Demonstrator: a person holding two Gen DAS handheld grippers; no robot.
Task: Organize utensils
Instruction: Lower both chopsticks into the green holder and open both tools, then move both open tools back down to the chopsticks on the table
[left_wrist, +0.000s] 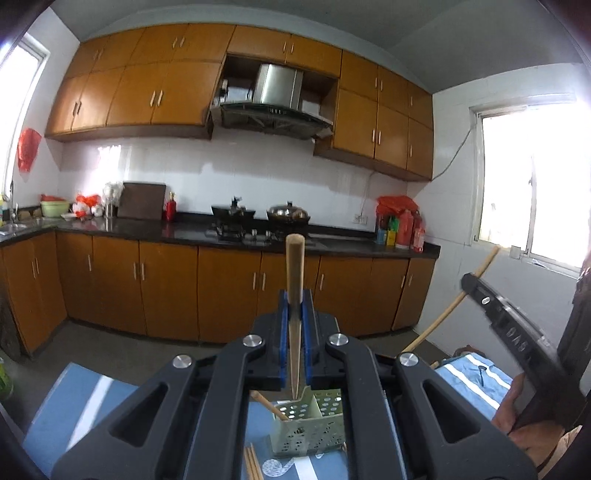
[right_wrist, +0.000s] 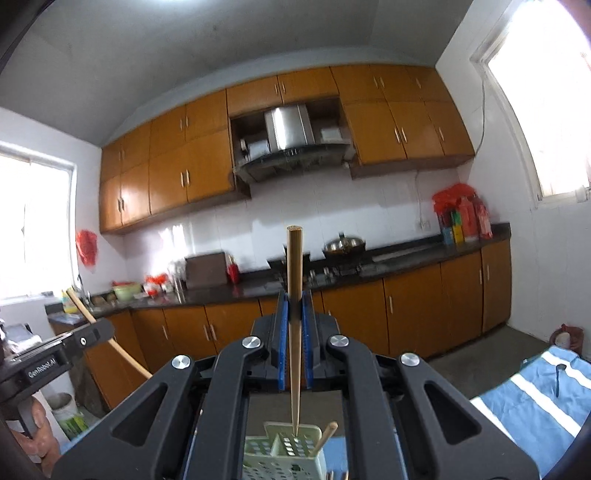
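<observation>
While both grippers are raised over the table, the count runs as follows, left to right.

Grippers: two; left gripper (left_wrist: 294, 295) and right gripper (right_wrist: 294, 295), each black with blue pads; each is clamped shut on one chopstick.

Left gripper's chopstick: one long tapered wooden chopstick (left_wrist: 294, 269) pinched between the pads; long axis upright in the left wrist view; blunt thick end up, thin tip down toward the holder.

Right gripper's chopstick: one matching wooden chopstick (right_wrist: 294, 266); long axis likewise upright in the right wrist view; thick end up, thin tip down just above a compartment of the holder.

Holder: one pale green perforated plastic utensil holder (left_wrist: 317, 432), divided into compartments, standing on the blue cloth with white stripes (left_wrist: 88, 398); it sits below both grippers.

Chopsticks already in holder: one seen, leaning tilted (left_wrist: 269, 406), thick end up.

Loose chopsticks on cloth: at least two (left_wrist: 251, 463), lying just beside the holder's left side; exact count hidden by the gripper body.

Dark utensil: one small dark piece (right_wrist: 558, 380) lying on the cloth, well apart to the right; too small to identify.
</observation>
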